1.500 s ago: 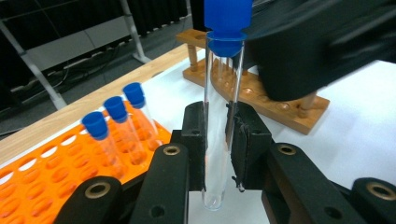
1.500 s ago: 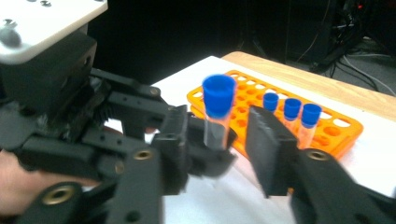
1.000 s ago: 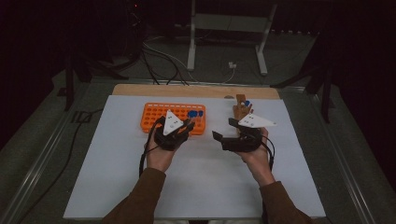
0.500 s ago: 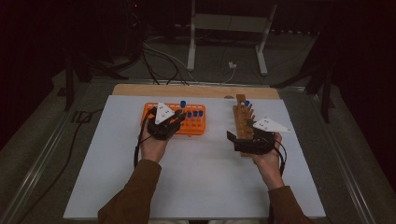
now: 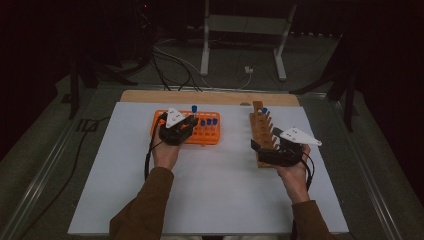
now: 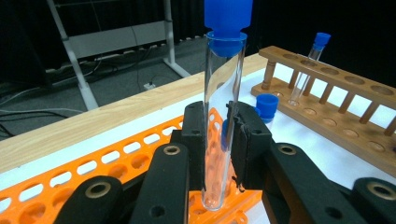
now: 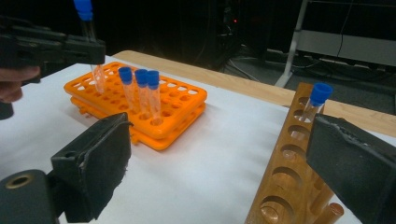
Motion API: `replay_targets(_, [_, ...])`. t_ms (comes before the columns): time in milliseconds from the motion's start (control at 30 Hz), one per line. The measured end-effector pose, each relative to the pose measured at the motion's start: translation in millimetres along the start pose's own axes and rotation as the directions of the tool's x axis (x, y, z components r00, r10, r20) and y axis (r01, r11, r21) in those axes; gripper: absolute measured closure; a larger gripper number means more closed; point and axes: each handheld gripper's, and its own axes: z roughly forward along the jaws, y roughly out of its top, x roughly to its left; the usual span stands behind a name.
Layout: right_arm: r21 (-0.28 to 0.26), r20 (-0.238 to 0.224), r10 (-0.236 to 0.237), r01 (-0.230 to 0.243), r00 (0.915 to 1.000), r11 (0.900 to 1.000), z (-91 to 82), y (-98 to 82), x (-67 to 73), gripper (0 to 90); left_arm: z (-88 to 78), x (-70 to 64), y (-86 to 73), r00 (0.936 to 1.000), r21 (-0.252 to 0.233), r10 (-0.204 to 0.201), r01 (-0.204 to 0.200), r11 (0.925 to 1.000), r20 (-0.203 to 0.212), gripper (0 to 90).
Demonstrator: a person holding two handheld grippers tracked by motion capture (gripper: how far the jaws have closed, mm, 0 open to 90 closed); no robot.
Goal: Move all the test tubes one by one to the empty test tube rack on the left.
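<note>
High view. Two racks on white sheet [image 5: 210,200] over table [image 5: 200,96]: one orange rack [image 5: 205,131] toward far edge, left of centre; one wood rack [image 5: 262,131] toward far right, lying lengthwise from far edge toward near edge. Orange rack: three blue-capped tubes [image 5: 209,123] seated in a row. Fourth tube [image 5: 193,111] upright above that rack, clamped in left gripper [image 5: 181,127]. Wood rack: one tube [image 5: 264,111] in hole at far end. Right gripper [image 5: 276,150] at near end of wood rack, jaws spread, having just opened wider, nothing between them.

Left gripper view. Jaws clenched on one clear tube [image 6: 223,107], blue cap on top, standing upright, bottom end just at a hole near orange rack [image 6: 116,163] end. Tube looks empty. Wood rack [image 6: 336,112] at right, two rows of holes, one tube [image 6: 310,65] in it. One more blue cap [image 6: 267,103] visible behind jaws.

Right gripper view. Jaws wide apart, released, wood rack [image 7: 289,177] between them but untouched. One capped tube [image 7: 314,106] in its far hole. Orange rack [image 7: 140,107]: three tubes [image 7: 140,93] side by side. Held tube [image 7: 91,42] at left, in left gripper [image 7: 51,49], over rack's far end.
</note>
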Motion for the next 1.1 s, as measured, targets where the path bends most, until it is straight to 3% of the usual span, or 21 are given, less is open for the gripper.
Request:
replay_targets(267, [-0.004, -0.008, 0.004, -0.004, 1.0, 1.0, -2.0, -0.3, -0.9, 7.0, 15.1, -1.2, -7.6, 0.9997, 0.023, 0.003, -0.003, 0.9997, -0.023, 77.8])
replay_targets(667, [0.0, -0.02, -0.001, 0.001, 0.9998, 1.0, -2.0, -0.2, 0.1, 7.3, 26.3, 1.0, -24.6, 0.9986, 0.051, -0.04, 0.041, 0.9979, -0.035, 77.8])
replay_targets(967, [0.008, -0.029, -0.008, 0.008, 0.9996, 1.0, -0.8, -0.7, 1.5, 7.4, 33.1, 1.2, -37.7, 0.9988, 0.15, -0.01, 0.017, 0.9885, -0.048, 77.9])
replay_targets(1100, [0.016, -0.032, -0.012, 0.012, 0.9994, 1.0, 0.4, -1.6, 2.2, 7.6, 33.4, 1.9, -40.8, 0.9987, 0.152, -0.022, 0.029, 0.9879, -0.046, 77.9])
